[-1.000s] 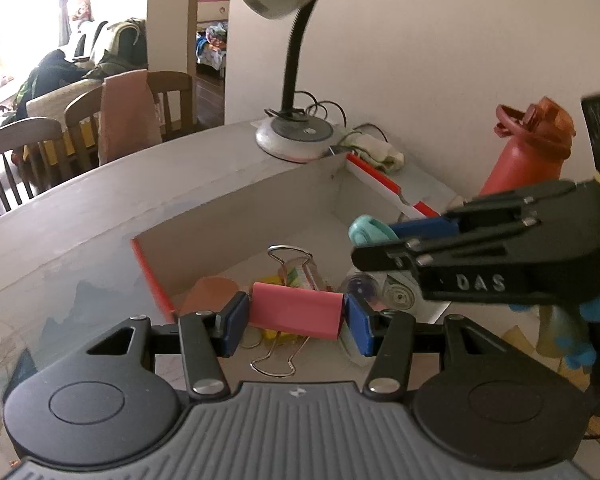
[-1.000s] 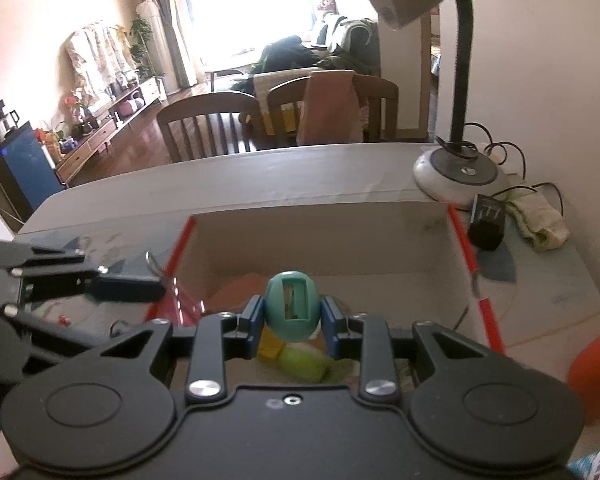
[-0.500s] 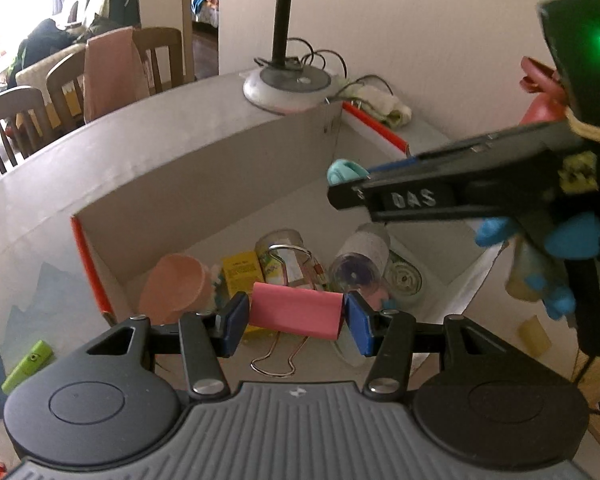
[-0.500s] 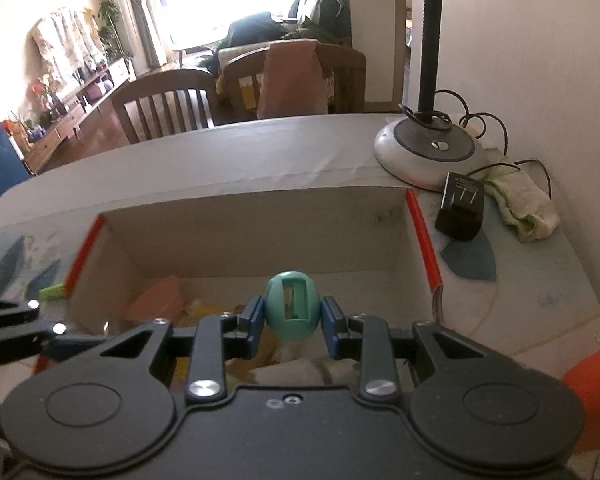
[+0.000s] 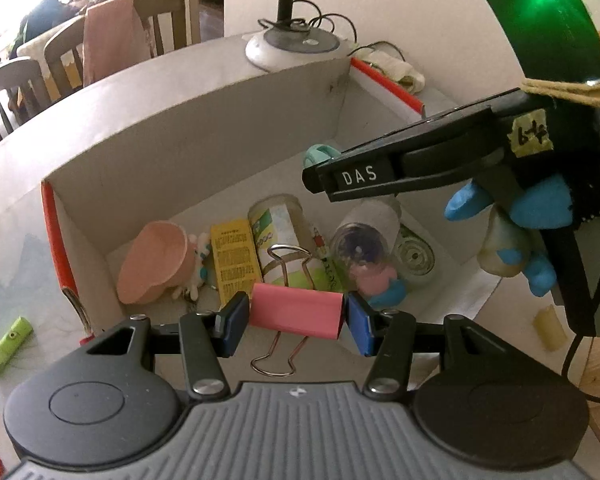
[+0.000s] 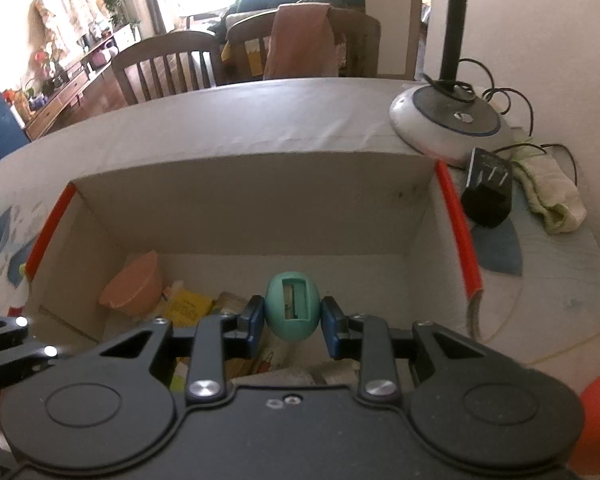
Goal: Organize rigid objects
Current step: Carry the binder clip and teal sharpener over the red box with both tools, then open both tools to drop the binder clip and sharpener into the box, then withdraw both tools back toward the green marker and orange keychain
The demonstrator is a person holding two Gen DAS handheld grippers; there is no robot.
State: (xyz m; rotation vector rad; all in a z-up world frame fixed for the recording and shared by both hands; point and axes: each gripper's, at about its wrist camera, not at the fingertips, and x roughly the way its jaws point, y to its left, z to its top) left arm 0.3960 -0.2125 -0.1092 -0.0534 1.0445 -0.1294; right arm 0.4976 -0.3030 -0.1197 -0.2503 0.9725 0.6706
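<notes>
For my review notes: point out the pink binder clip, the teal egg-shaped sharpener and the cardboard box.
pink binder clip (image 5: pixel 296 316): left wrist view, middle of its pink body.
teal egg-shaped sharpener (image 6: pixel 294 310): right wrist view, its front face.
cardboard box (image 6: pixel 252 196): right wrist view, inner far wall.

One cardboard box (image 5: pixel 188 148). One pink binder clip (image 5: pixel 296 316). One teal egg-shaped sharpener (image 6: pixel 293 306). One pink bowl (image 5: pixel 154 260). One yellow packet (image 5: pixel 234 258). Two clear jars (image 5: pixel 284 228) (image 5: pixel 364 240). Two grippers (image 5: pixel 296 322) (image 6: pixel 293 326). One lamp base (image 6: pixel 446 120).
</notes>
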